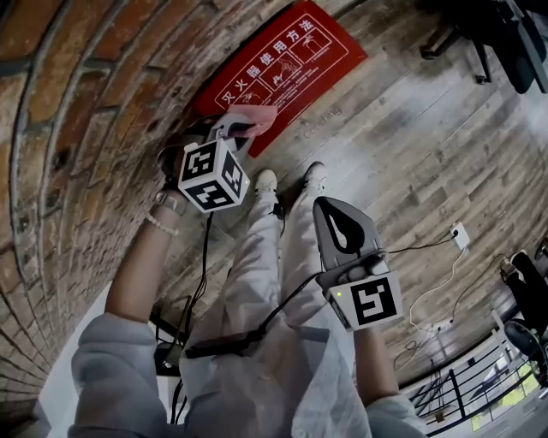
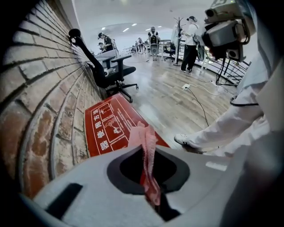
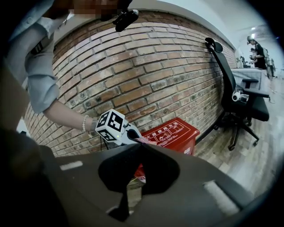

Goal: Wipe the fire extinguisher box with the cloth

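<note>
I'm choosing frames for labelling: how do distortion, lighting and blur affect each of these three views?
Head view: fisheye bows the brick wall, yet print on the fire extinguisher box is sharp. Left gripper view: dark corners, washed-out ceiling, cloth crisp. Right gripper view: bricks curve, the right gripper sits in shadow.

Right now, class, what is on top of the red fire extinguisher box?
On the fire extinguisher box, only white printed instructions show. The pink cloth, pinched in the left gripper, hides its near corner; contact there cannot be told.
</note>
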Tool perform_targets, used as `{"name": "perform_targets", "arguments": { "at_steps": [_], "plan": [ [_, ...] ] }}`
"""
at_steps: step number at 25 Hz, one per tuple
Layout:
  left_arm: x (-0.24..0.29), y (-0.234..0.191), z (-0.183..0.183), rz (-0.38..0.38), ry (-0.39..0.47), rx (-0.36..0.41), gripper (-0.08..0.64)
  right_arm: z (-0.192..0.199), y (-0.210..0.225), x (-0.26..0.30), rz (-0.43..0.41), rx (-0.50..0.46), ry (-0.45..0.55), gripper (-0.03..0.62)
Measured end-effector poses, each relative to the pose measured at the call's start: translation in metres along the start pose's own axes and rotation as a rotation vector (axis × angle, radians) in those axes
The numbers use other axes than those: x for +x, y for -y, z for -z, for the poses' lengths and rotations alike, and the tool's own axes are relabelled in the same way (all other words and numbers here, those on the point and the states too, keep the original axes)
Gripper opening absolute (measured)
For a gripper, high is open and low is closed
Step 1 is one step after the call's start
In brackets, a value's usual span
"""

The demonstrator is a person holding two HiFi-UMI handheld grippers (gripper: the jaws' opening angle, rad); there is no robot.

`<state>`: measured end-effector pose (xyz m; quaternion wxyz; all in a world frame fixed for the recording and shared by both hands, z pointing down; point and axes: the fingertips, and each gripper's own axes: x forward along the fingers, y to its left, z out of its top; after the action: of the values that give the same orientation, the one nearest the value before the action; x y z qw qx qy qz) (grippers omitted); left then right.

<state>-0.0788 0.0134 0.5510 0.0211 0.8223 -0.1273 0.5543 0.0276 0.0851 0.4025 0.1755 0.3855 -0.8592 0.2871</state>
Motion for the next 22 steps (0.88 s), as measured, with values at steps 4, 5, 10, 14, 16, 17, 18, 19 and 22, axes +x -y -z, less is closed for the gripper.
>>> {"name": "perform_targets", "arguments": {
  "at_steps": [4,5,10,14,16,17,18,19,22],
  "plan": [
    [0.005,-0.022,-0.036,-0.025,0.044,0.008,0.009,0.001,0.012,-0.007,0.018,0.014,0.007,0.008],
    [0.007,-0.029,-0.045,-0.036,0.054,0.009,0.009,-0.001,0.015,-0.008,0.015,0.017,0.015,0.008],
    [0.019,-0.072,-0.09,-0.102,0.092,0.033,0.009,0.006,0.029,-0.015,0.031,0.042,0.005,0.008],
    [0.033,-0.104,-0.123,-0.141,0.104,0.089,0.009,0.007,0.04,-0.017,0.045,0.06,0.018,0.008],
    [0.043,-0.113,-0.136,-0.149,0.1,0.122,0.009,0.011,0.046,-0.019,0.054,0.072,0.001,0.008],
    [0.049,-0.116,-0.142,-0.151,0.099,0.135,0.009,0.014,0.049,-0.021,0.06,0.078,-0.016,0.008],
    [0.056,-0.119,-0.148,-0.154,0.097,0.145,0.009,0.016,0.053,-0.023,0.064,0.085,-0.025,0.008],
    [0.063,-0.122,-0.152,-0.157,0.094,0.153,0.009,0.017,0.056,-0.023,0.067,0.091,-0.022,0.008],
    [0.082,-0.128,-0.165,-0.168,0.087,0.157,0.009,0.02,0.068,-0.026,0.079,0.105,-0.021,0.008]
  ]
}}
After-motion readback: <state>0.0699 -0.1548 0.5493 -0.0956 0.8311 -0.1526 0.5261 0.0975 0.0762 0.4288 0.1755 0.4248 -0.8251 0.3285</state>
